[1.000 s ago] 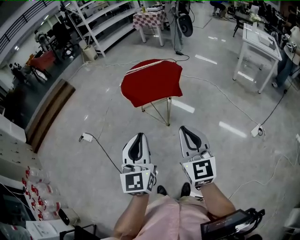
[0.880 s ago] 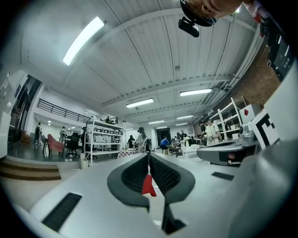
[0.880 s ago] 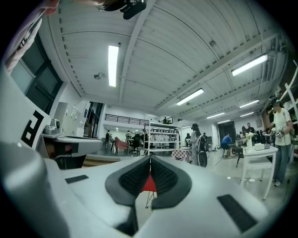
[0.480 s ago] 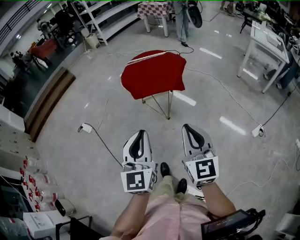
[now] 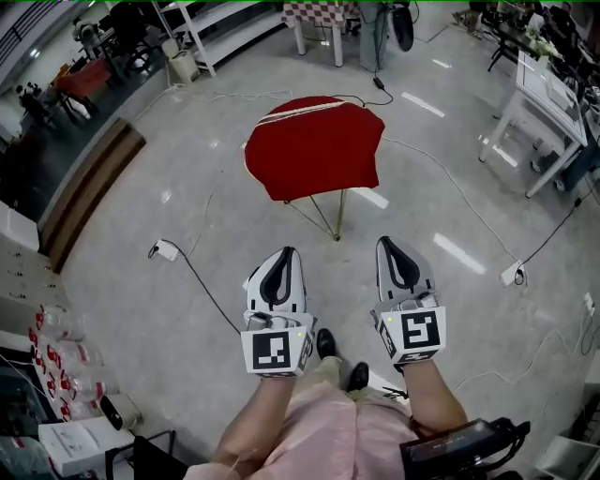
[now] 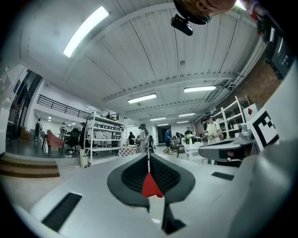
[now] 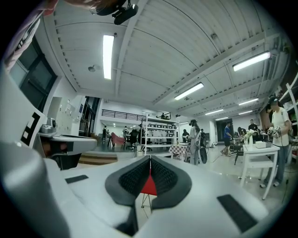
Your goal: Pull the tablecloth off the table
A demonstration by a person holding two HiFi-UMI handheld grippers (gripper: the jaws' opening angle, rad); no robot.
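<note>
Open floor (image 5: pixel 349 264) separates the draped table (image 5: pixel 339 217) from left gripper (image 5: pixel 286 252) and right gripper (image 5: pixel 386 242); a cable (image 5: pixel 202 283) trails leftward.

The person has walked forward, bringing the left hand-held gripper (image 5: pixel 285 253) and the right hand-held gripper (image 5: pixel 387 244) closer to the red tablecloth (image 5: pixel 314 145), which now has less floor between it and their tips. One shoe (image 5: pixel 325 342) has stepped ahead of the other between the two. The checked table (image 5: pixel 323 11), far ahead, is now cut by the frame's top.

Red tablecloth (image 5: pixel 314 145) draped flat over small gold-legged table (image 5: pixel 330 214), edges hanging down.
</note>
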